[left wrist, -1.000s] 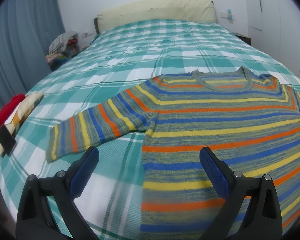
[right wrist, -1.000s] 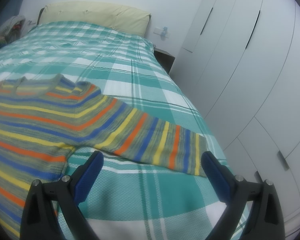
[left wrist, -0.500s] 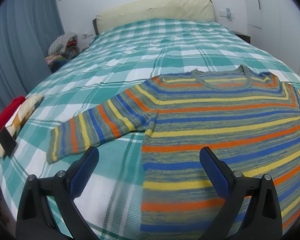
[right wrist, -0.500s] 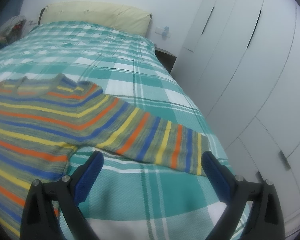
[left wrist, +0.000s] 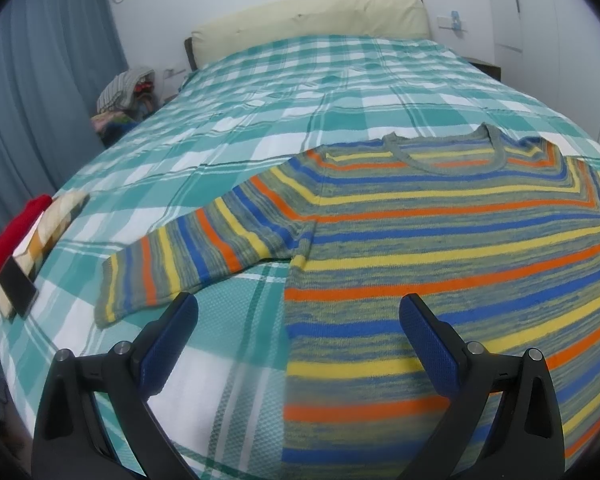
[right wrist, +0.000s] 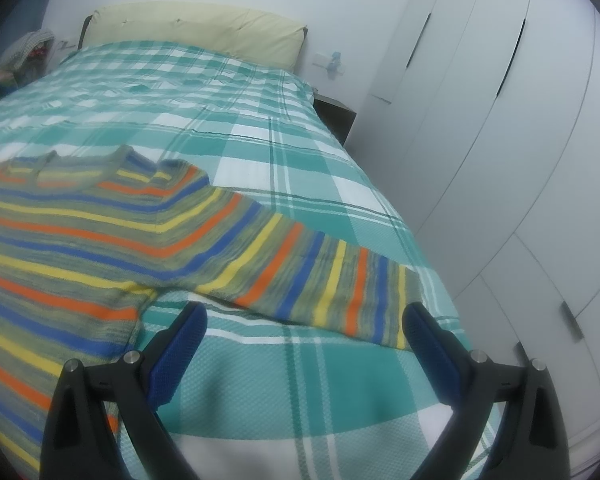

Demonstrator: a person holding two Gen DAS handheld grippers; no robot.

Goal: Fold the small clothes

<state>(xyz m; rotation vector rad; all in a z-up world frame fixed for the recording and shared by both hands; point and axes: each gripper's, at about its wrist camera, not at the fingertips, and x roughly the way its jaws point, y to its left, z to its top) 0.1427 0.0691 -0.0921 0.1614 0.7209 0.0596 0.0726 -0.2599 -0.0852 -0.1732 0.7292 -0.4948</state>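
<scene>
Striped knit sweater (left wrist: 440, 248) lies flat, front up, both sleeves spread, on a bed w/ teal plaid cover (left wrist: 260, 120). Left claw (left wrist: 298, 336) hangs spread wide over sweater's side edge; right claw (right wrist: 304, 338) spread wide near its sleeve (right wrist: 320, 284). Neither grips anything.

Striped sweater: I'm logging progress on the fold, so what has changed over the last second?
The right gripper has eased toward the right sleeve, whose cuff now lies nearer its fingers. Nothing was grasped or released. The striped sweater stays flat on the bed; the left gripper barely moved, and both stay open.
</scene>
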